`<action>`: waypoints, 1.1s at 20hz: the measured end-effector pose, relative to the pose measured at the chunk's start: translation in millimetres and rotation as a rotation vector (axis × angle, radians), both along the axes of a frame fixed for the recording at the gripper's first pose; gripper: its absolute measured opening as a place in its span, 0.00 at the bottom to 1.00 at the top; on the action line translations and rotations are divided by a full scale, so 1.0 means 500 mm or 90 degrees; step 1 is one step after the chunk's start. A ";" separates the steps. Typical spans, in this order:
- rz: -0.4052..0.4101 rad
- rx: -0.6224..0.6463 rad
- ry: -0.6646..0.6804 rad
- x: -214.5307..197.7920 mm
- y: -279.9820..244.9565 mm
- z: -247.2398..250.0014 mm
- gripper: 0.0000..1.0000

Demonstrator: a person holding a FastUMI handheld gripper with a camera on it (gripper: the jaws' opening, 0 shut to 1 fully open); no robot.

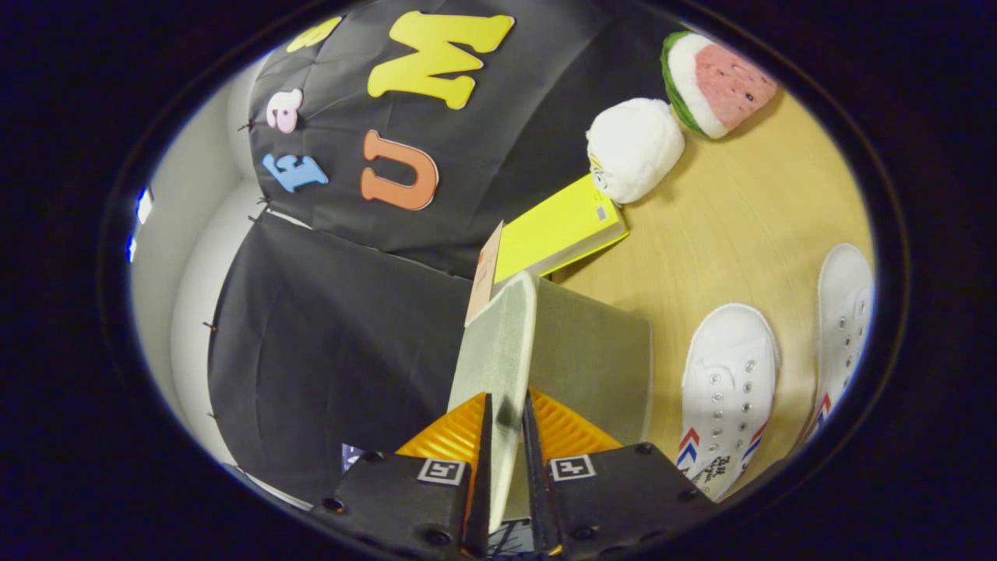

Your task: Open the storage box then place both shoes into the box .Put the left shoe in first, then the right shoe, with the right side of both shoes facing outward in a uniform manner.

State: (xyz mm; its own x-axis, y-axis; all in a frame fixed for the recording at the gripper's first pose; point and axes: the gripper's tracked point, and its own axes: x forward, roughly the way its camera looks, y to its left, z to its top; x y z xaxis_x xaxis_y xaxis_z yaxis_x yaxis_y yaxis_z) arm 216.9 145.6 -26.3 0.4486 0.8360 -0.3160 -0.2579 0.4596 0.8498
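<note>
The gripper (506,417) clamps the lid (496,343) of the storage box (596,358), with a book (557,230) beyond it, two plush toys (635,148) farther off, and both shoes (728,382) side by side right of the box on the table (740,218).

Bare desk (724,226) lies between the storage box (600,366) and shoes (728,382); plush toys (635,148) (and a yellow book (557,230)) crowd the far edge.

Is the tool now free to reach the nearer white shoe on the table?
Probably not yet. The tool is shut on the storage box lid, holding it up. The nearer shoe lies uncovered on the table beside the box, so it must release the lid first.
</note>
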 end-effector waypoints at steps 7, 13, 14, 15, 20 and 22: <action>0.004 -0.028 -0.046 -0.025 0.040 0.119 0.10; 0.022 -0.051 -0.080 -0.045 0.140 0.232 0.09; 0.028 -0.058 -0.084 -0.046 0.165 0.246 0.09; 0.031 -0.063 -0.086 -0.049 0.190 0.261 0.09; 0.064 -0.116 -0.120 -0.057 0.346 0.309 0.11; 0.086 -0.147 -0.142 -0.065 0.402 0.306 0.15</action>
